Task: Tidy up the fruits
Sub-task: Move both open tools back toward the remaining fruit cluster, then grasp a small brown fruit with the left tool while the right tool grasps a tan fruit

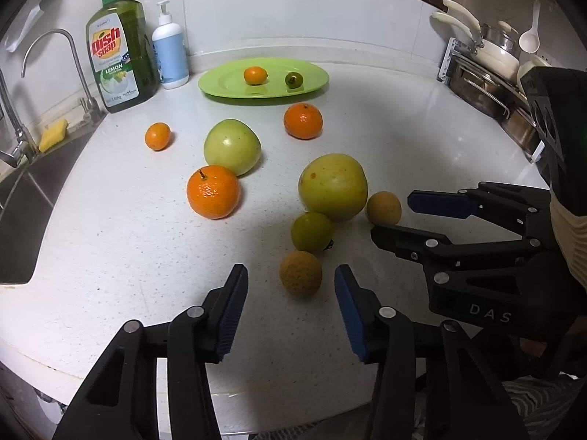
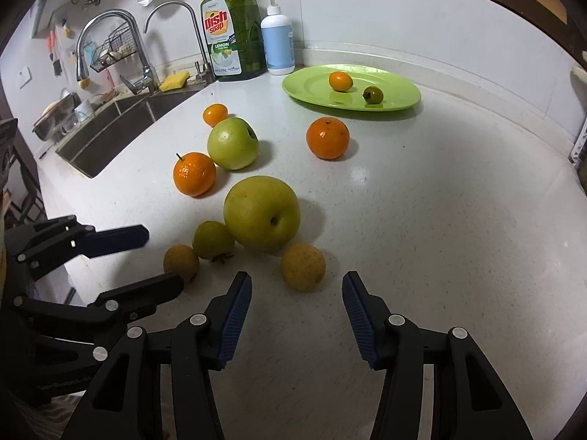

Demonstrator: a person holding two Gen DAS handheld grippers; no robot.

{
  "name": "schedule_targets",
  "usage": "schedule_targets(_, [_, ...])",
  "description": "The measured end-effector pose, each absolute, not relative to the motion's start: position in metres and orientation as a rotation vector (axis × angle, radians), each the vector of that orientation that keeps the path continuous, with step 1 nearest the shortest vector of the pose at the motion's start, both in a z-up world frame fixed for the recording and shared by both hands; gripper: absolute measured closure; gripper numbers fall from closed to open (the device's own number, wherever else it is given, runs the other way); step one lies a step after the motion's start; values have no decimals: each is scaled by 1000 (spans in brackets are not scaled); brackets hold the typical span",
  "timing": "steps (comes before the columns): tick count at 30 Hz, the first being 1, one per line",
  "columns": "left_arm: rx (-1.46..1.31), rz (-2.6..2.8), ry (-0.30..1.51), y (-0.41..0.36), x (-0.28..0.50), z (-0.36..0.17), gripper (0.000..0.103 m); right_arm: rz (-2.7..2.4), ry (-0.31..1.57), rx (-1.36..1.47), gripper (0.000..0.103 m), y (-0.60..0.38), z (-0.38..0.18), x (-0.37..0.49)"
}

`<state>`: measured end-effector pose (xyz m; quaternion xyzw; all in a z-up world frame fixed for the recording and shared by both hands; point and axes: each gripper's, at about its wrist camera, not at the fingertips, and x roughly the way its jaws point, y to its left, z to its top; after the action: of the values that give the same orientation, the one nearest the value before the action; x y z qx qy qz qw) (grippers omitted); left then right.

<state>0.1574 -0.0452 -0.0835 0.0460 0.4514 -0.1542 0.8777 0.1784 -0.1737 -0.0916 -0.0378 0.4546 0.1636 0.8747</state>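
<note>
Countertop [image 1: 110, 238]; plate's [image 1: 220, 86] long axis sideways

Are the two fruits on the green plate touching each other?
Apart. In the right wrist view, bare plate shows between the orange fruit and the dark green fruit.

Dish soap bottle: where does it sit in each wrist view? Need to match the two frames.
Left wrist: dish soap bottle at upper left, beside the white pump bottle, left of the green plate.
Right wrist: dish soap bottle at top centre, left of the same pump bottle.
Shared landmark: the green plate.
</note>
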Motion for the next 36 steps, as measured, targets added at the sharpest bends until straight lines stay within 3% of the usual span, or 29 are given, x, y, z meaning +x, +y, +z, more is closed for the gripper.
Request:
schedule_targets(14, [93, -333, 965, -52, 166, -89, 76, 360, 961, -79, 68, -171, -97, 185])
schedule_targets(17, [93, -335, 965, -52, 165, -89, 76, 356, 965, -84, 75, -170, -98, 185])
schedule_targets(36, [96, -350, 947, -46, 160, -84, 77, 340, 967, -78, 75, -168, -94, 175])
